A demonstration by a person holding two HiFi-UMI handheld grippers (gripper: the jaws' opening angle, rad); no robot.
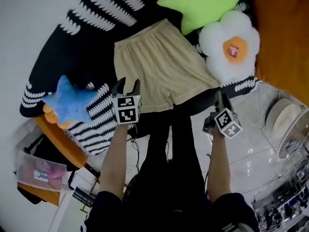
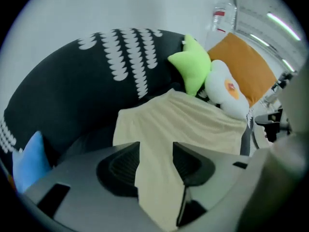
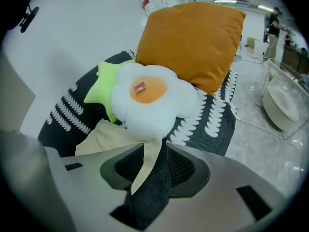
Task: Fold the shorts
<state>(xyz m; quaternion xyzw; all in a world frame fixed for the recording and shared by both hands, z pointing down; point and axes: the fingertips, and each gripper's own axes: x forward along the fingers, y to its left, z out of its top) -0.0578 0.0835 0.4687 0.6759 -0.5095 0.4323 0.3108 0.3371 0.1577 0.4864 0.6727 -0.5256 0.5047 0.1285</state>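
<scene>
Beige shorts (image 1: 161, 64) lie spread flat on a black blanket with white marks (image 1: 72, 47), waistband at the far end and legs toward me. My left gripper (image 1: 128, 83) hovers at the outer edge of the shorts' left leg. In the left gripper view its jaws (image 2: 156, 149) stand apart, with the shorts (image 2: 183, 120) showing in the gap and neither pad pressing on them. My right gripper (image 1: 218, 98) hangs just past the right leg's corner. Its jaws (image 3: 155, 151) are parted too, with a strip of the shorts (image 3: 96, 139) and dark blanket behind them.
A white flower pillow with an orange centre (image 1: 231, 45) touches the shorts' right side. A green star pillow (image 1: 203, 1) and an orange cushion (image 1: 282, 33) lie beyond. A blue star pillow (image 1: 67, 103) and striped cushion (image 1: 99, 124) sit left. A glass table (image 1: 270, 144) stands right.
</scene>
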